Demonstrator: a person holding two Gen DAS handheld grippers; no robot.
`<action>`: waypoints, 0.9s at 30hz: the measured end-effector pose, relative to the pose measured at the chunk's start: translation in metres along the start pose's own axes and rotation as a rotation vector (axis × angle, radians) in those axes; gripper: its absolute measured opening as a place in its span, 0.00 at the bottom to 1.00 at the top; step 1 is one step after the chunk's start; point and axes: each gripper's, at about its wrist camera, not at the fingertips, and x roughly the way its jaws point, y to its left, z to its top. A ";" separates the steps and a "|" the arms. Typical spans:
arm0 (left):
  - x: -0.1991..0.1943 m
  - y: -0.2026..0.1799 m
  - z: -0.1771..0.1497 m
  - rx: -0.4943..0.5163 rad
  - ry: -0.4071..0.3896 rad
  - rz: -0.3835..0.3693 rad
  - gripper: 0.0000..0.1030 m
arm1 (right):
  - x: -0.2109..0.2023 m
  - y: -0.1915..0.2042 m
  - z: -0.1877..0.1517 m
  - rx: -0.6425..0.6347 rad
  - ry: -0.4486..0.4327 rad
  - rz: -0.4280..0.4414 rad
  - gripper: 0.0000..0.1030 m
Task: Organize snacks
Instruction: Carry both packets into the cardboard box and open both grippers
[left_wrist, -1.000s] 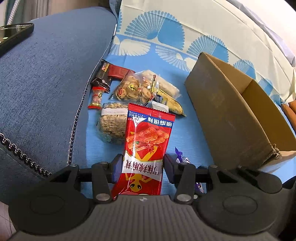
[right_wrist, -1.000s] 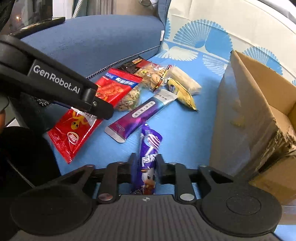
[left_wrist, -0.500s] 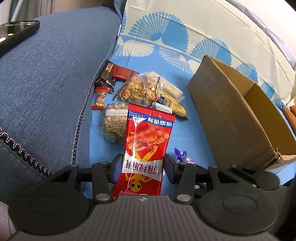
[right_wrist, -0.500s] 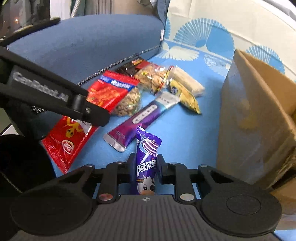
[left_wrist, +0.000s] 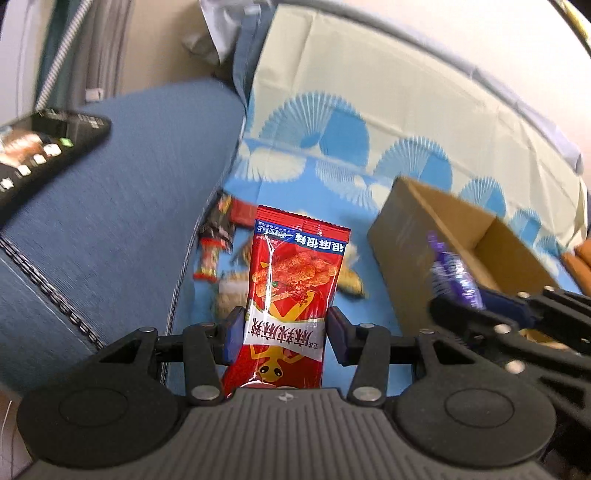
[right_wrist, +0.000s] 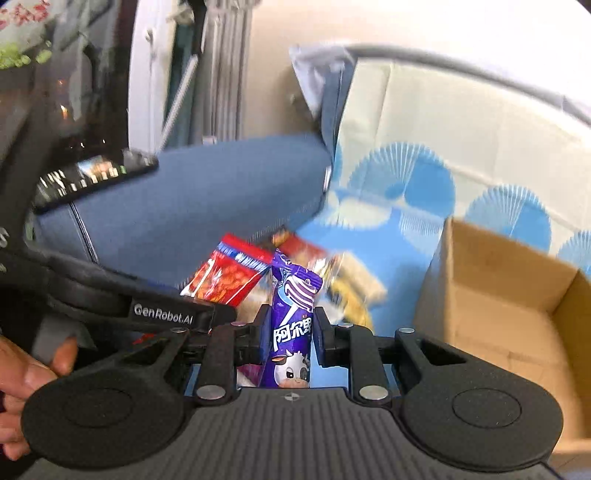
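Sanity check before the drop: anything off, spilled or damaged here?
Nothing spilled. The cardboard box sits open, its near corner looking crushed. Loose snacks lie scattered on the blue sheet; a phone rests on the sofa arm.

The loose snack packets (left_wrist: 221, 258) on the blue patterned cloth (left_wrist: 303, 192) are smeared by blur; their labels cannot be read.

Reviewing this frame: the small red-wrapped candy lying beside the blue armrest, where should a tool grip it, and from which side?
Grip the small red-wrapped candy across its narrow middle, coming down from above on the open blue sheet side. It looks to lie flat, long axis pointing away from the camera, close against the blue armrest, so the armrest side leaves a finger little room. Blur hides its exact ends.
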 end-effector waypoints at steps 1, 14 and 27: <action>-0.003 -0.001 0.001 -0.004 -0.009 0.007 0.51 | -0.006 -0.003 0.003 -0.008 -0.021 -0.003 0.23; 0.010 -0.066 0.047 -0.048 0.020 -0.012 0.51 | -0.038 -0.092 0.025 0.185 -0.128 -0.160 0.23; 0.054 -0.204 0.101 0.043 -0.041 -0.187 0.51 | -0.038 -0.193 -0.003 0.526 -0.066 -0.434 0.23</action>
